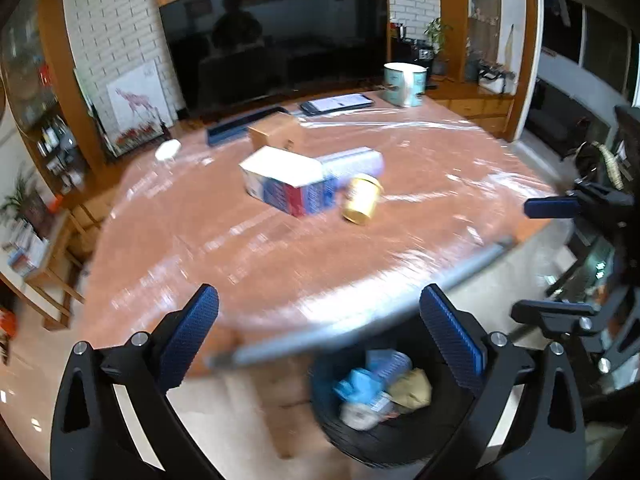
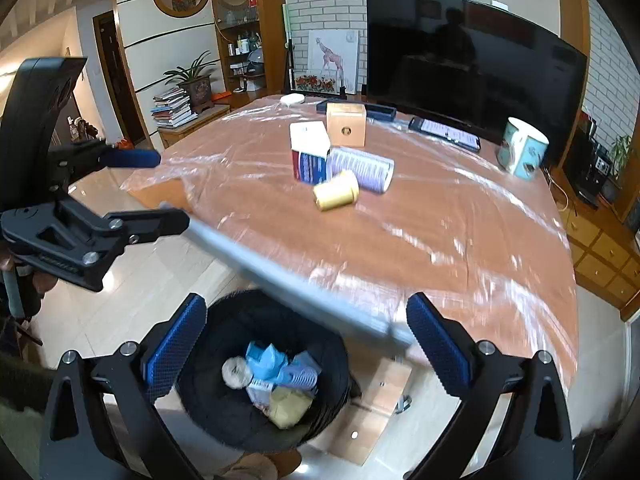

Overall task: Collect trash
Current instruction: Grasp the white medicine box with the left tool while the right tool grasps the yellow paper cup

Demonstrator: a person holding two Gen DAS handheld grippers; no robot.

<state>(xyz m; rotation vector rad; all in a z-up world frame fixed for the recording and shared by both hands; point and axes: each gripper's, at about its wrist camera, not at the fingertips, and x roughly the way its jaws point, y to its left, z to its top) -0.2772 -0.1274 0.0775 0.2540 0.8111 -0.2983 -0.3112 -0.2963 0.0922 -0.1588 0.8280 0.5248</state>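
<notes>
A black trash bin point(image 1: 400, 436) point(image 2: 208, 364) stands on the floor below the table's near edge, holding blue, white and yellow trash. On the table lie a white, red and blue carton point(image 1: 286, 186) point(image 2: 310, 156), a purple-white can on its side point(image 1: 352, 162) point(image 2: 360, 168) and a yellow cup on its side point(image 1: 360, 200) point(image 2: 335, 190). My left gripper point(image 1: 320, 320) is open and empty above the bin's left side. My right gripper point(image 2: 306, 328) is open and empty above the bin.
The table point(image 1: 200, 240) point(image 2: 460, 240) has a clear plastic cover. A brown cardboard box point(image 2: 346, 124), a phone point(image 2: 444, 132), a light-blue mug point(image 2: 522, 148) and a TV point(image 2: 472, 64) stand at the back. Tiled floor surrounds the bin.
</notes>
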